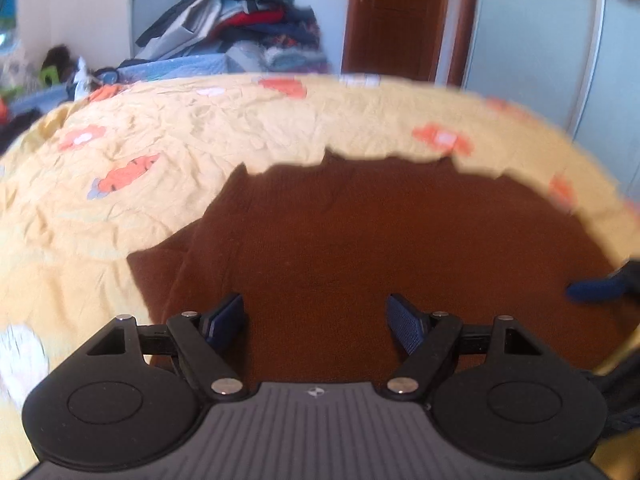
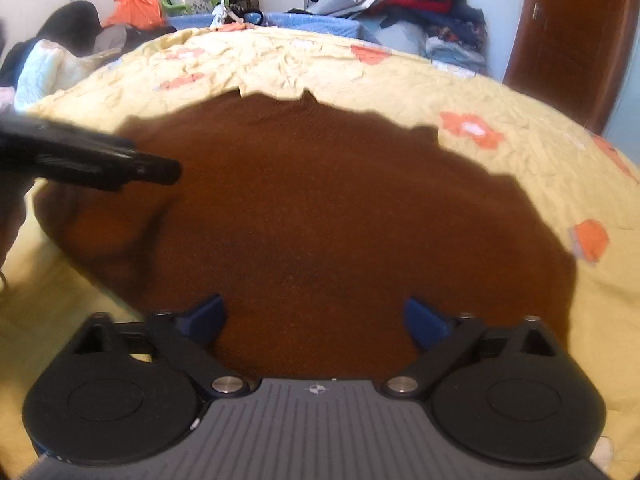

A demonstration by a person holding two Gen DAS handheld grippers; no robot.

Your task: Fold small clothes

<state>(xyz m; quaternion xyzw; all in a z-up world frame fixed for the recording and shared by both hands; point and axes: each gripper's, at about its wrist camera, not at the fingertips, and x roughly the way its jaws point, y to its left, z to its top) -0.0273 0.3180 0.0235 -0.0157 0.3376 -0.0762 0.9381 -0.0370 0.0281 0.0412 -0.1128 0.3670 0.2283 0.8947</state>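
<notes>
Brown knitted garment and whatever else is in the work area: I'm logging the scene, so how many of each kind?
Brown knitted garment: 1
Yellow bedsheet with orange flower print: 1
Black two-finger tool: 2, left, right
Total: 4

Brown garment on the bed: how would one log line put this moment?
stage: pre-grasp | brown garment: spread on yellow bedspread | left gripper: open, empty | right gripper: open, empty
</notes>
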